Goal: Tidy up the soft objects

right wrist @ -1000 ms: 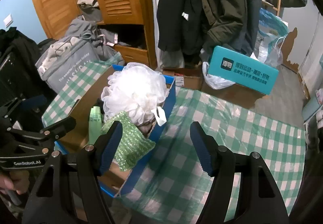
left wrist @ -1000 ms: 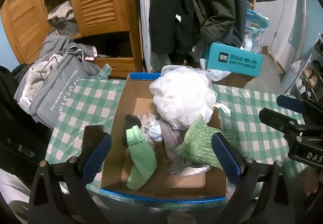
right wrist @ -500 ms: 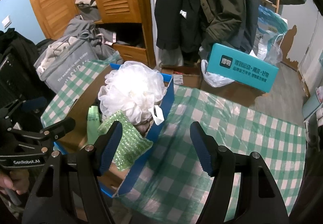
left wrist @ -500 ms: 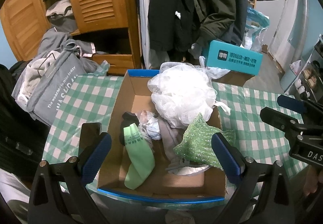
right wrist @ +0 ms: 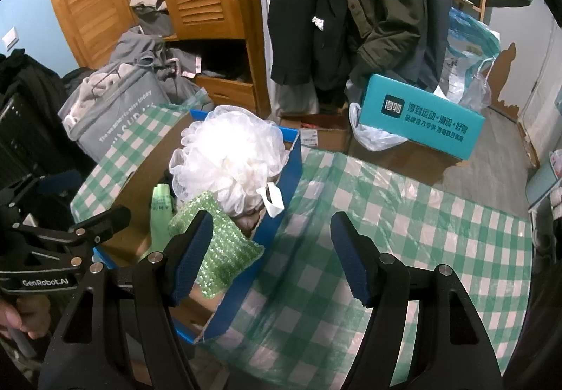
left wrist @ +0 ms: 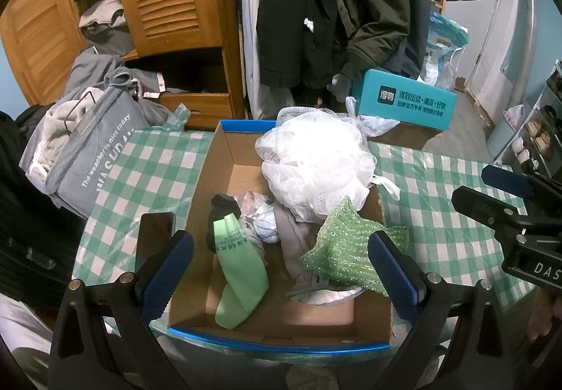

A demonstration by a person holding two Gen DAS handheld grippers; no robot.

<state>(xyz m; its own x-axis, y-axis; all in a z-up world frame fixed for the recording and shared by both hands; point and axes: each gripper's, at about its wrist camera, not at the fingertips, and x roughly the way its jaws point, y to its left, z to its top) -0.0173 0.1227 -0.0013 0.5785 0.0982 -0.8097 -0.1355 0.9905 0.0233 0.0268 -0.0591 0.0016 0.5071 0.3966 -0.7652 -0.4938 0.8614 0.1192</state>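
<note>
**Both grippers wide open above the box of soft things**

We hold the left gripper (left wrist: 279, 260) over the near end of the cardboard box (left wrist: 196, 214), its blue-padded fingers spread wide and gripping nothing. Inside the box we see a white mesh bath pouf (left wrist: 316, 161) at the far right, a glittery green scrubbing cloth (left wrist: 344, 249) draped over the right wall, a pale green pouch (left wrist: 239, 267) lying lengthwise, a black sock (left wrist: 224, 205) just behind it, and grey fabric (left wrist: 295, 242) between pouch and cloth. The box sits on a green-and-white checked tablecloth (left wrist: 147, 175).

Our right gripper (right wrist: 272, 256) hovers to the right of the box, above the cloth-covered table (right wrist: 404, 214), jaws likewise fully apart and empty. Its left finger overlaps the scrubbing cloth (right wrist: 217, 246) in view. A teal carton (right wrist: 421, 116) stands beyond the table.
</note>
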